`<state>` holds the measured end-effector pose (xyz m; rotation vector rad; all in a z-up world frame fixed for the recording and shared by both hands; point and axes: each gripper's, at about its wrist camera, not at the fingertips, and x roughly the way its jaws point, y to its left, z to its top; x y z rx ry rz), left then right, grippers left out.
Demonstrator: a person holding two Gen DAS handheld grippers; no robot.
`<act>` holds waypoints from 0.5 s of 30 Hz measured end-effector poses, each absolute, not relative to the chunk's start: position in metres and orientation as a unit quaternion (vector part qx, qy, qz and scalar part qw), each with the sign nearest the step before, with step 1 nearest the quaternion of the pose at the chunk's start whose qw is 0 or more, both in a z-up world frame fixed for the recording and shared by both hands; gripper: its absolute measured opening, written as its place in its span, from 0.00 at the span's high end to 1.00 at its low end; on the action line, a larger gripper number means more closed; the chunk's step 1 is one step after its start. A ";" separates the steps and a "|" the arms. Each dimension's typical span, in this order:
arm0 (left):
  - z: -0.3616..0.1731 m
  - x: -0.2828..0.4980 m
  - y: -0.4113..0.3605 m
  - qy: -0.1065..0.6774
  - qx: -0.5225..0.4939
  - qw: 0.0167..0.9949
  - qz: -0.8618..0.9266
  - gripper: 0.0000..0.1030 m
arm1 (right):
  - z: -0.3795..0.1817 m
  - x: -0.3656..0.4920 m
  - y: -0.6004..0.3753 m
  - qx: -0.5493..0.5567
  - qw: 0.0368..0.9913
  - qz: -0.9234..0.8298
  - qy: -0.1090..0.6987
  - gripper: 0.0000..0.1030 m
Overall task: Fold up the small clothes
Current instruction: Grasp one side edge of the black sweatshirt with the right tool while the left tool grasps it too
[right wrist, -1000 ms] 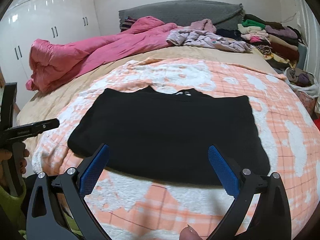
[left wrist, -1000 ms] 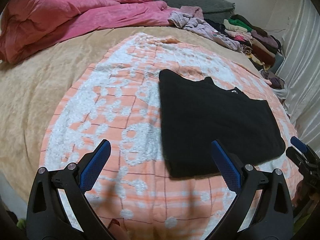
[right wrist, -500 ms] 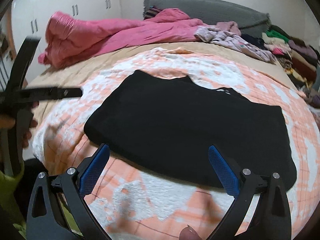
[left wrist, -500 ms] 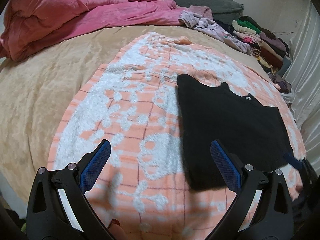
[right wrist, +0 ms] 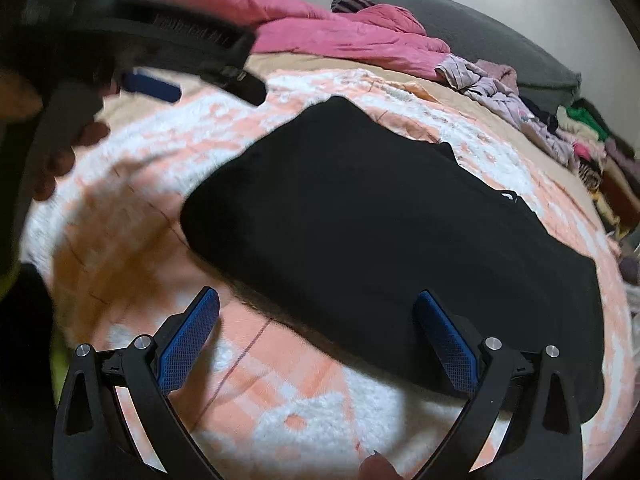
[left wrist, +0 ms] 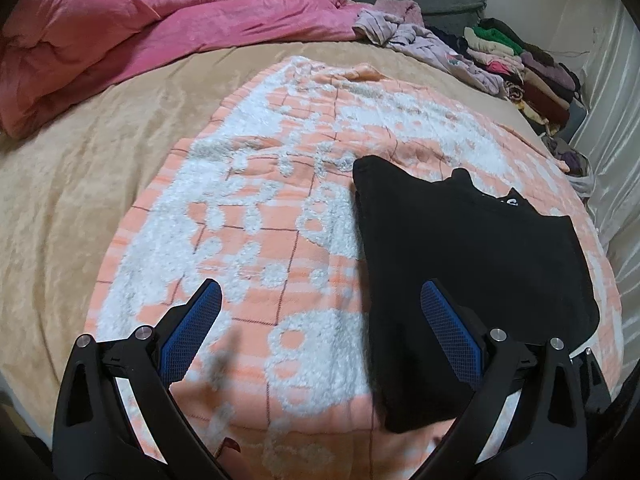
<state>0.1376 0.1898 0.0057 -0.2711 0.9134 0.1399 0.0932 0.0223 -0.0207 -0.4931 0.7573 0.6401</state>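
Observation:
A black garment [left wrist: 472, 272] [right wrist: 380, 232] lies folded flat on the orange-and-white blanket [left wrist: 256, 216] [right wrist: 280, 400], its neck opening at the far edge. My left gripper [left wrist: 320, 312] hangs open over the blanket near the garment's left edge, its right finger over the black cloth. My right gripper [right wrist: 316, 320] stands open above the garment's near edge, holding nothing. The left gripper [right wrist: 160, 84] also shows blurred at the upper left of the right wrist view, held by a hand [right wrist: 60, 148].
A crumpled pink duvet [left wrist: 140, 28] lies at the far side of the tan bed cover [left wrist: 60, 184]. Loose lilac clothes [left wrist: 420, 40] and a stack of folded clothes [left wrist: 520, 72] sit at the far right, by a white curtain [left wrist: 608, 140].
Both grippers have moved left and nearer to the bed; the garment has shifted right in both views. The left gripper now looms close in the right wrist view. Both stay open.

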 end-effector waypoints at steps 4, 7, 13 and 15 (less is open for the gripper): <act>0.000 0.147 0.188 0.446 -0.124 0.884 0.065 0.09 | -0.033 0.097 0.029 -0.254 0.850 0.293 0.355 0.04; -0.005 0.154 0.187 0.451 -0.124 0.882 0.064 0.09 | -0.037 0.100 0.032 -0.262 0.854 0.293 0.341 0.04; -0.015 0.171 0.190 0.462 -0.144 0.873 0.061 0.09 | -0.039 0.107 0.038 -0.266 0.862 0.290 0.319 0.04; -0.018 0.178 0.193 0.467 -0.157 0.868 0.058 0.09 | -0.039 0.107 0.038 -0.267 0.867 0.286 0.310 0.06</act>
